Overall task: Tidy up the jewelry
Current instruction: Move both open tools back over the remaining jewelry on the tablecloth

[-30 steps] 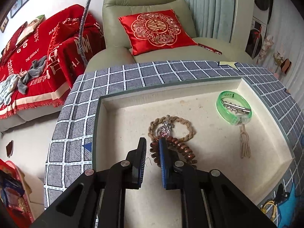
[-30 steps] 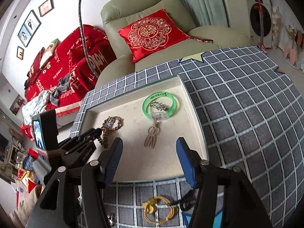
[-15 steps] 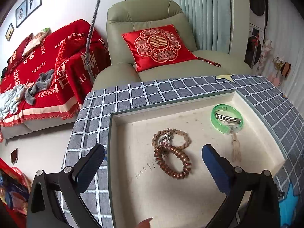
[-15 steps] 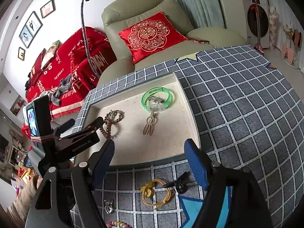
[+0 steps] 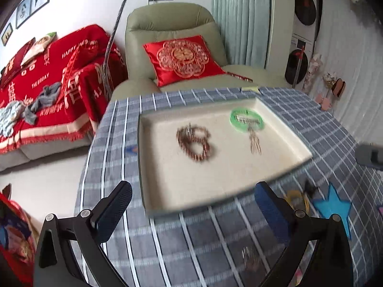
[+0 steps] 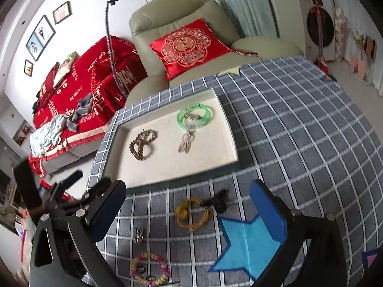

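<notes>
The right gripper is seen at the bottom of its frame with its jaws opening and nothing between them; the left gripper is likewise spread wide and empty. In the cream rectangular tray, mid-frame, a brown beaded bracelet, a translucent green bangle and a pale metal pendant are already laid. On the grey checked tabletop, below the tray, a yellow elastic ring touching a small black clip, a small silver piece and a pink-and-yellow beaded bracelet are left. The yellow ring is judged the next pick: it should be straddled squarely, its thin band pinched low against the cloth, with the clip kept clear.
</notes>
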A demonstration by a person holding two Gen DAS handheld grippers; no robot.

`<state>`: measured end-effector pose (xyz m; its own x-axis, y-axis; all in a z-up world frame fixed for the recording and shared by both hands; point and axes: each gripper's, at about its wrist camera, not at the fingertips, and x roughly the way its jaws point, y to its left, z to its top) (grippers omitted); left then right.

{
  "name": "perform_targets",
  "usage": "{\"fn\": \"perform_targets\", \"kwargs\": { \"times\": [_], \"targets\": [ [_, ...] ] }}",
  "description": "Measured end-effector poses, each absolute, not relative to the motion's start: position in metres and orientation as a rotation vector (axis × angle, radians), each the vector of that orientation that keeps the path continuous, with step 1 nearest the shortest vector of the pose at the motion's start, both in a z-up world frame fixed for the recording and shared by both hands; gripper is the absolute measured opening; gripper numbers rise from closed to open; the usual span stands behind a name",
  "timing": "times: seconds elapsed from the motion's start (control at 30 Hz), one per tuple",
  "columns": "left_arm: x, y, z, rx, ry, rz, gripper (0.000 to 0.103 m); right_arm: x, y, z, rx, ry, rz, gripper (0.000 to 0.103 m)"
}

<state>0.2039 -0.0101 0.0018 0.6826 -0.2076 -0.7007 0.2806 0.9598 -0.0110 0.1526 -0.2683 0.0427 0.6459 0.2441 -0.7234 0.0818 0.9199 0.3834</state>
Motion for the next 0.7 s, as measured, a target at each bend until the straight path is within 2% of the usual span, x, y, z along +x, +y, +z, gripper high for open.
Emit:
{"fn": "perform_targets", "kwargs": {
  "times": [0.33,0.7],
  "targets": [
    [0.161,-0.010,-0.039,0.074,0.910,-0.255,0.103,0.126,-0.272,0.009,0.385,0.965,0.058,0.103],
    [0.154,-0.021,-0.048,0.092,0.950,-0.222,0.103,0.127,-0.278,-0.024,0.255,1.053,0.005,0.103]
  ]
}}
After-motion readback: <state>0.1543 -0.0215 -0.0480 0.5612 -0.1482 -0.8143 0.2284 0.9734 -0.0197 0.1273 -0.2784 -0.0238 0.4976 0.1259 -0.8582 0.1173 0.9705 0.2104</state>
